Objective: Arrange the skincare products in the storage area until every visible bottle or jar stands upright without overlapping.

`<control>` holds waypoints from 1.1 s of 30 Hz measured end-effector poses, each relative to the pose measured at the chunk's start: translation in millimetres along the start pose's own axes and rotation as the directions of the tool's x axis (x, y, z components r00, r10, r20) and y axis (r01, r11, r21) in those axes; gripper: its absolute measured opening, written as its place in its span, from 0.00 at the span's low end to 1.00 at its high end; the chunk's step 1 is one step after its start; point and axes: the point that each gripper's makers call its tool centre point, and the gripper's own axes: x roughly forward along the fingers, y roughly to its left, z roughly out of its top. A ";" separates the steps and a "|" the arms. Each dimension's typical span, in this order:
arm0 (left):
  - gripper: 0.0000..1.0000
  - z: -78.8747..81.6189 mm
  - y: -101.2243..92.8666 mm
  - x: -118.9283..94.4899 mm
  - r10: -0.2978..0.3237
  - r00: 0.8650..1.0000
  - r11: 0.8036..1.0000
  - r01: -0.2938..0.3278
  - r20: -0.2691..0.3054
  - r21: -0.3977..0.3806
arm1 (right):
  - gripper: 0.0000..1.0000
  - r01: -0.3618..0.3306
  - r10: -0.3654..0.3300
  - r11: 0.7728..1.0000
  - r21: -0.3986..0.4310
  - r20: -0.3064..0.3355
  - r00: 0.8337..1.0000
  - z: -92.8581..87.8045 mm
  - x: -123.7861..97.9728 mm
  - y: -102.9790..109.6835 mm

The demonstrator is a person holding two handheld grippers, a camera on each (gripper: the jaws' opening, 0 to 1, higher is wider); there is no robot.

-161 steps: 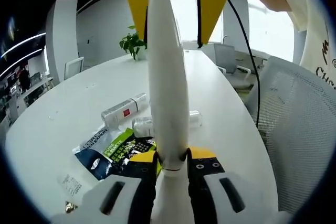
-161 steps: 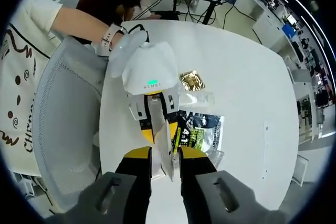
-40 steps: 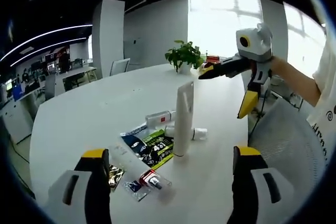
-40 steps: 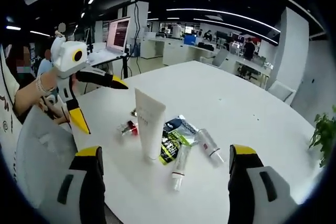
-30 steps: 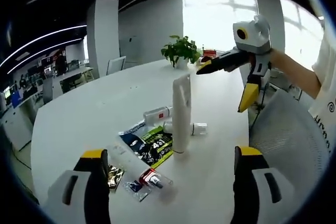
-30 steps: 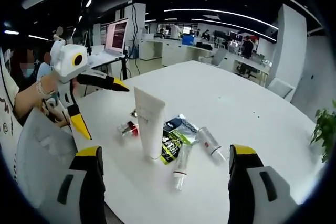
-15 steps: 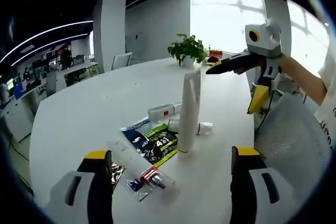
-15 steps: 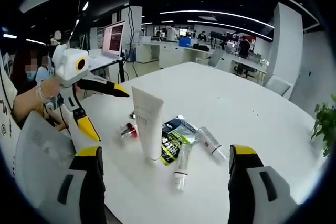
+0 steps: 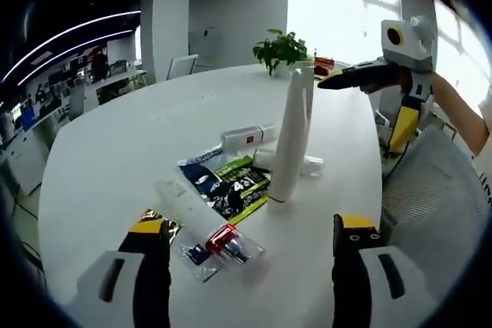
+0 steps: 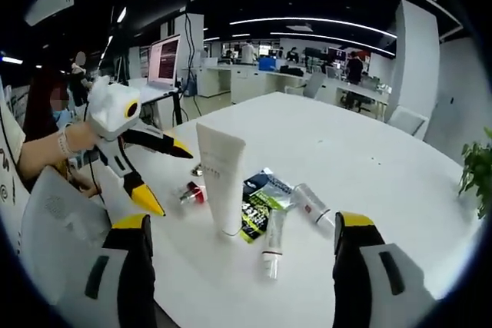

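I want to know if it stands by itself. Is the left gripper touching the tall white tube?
Apart. In the right gripper view, bare table separates the left gripper from the tall white tube.

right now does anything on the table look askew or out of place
Yes. Only the white tube stands upright. Two clear bottles lie on their sides beside it, touching the sachets, and a small red-capped item lies flat nearby. Both grippers are open and hold nothing.

Your left gripper view looks along the desk point(image 9: 108, 151) toward the far windows; your right gripper view faces the opposite way, toward the office. Both sit near, sharing the upright white tube point(image 9: 292, 140) point(image 10: 223, 178) between them.
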 end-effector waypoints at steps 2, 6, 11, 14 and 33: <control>0.83 -6.5 0.6 4.1 -0.002 1.000 1.000 0.002 -0.028 -0.002 | 0.98 -0.001 0.001 1.000 0.003 -0.003 1.000 -1.2 0.8 -0.3; 0.82 -13.8 1.6 10.7 -0.004 0.998 1.000 0.004 -0.057 -0.007 | 0.97 0.000 0.000 1.000 0.015 0.000 1.000 -2.9 1.0 1.0; 0.79 -22.9 6.0 18.2 0.010 0.996 0.999 -0.013 -0.092 -0.035 | 0.97 -0.006 0.006 1.000 0.020 -0.009 1.000 -6.5 1.7 2.3; 0.74 -28.6 5.8 25.4 -0.002 0.993 0.999 -0.003 -0.119 -0.045 | 0.97 -0.009 0.010 1.000 0.023 -0.015 1.000 -8.8 2.1 3.6; 0.62 -44.1 11.6 46.1 0.085 0.983 0.996 -0.079 -0.161 0.041 | 0.93 -0.017 0.018 0.999 0.032 -0.029 0.999 -15.5 1.2 8.9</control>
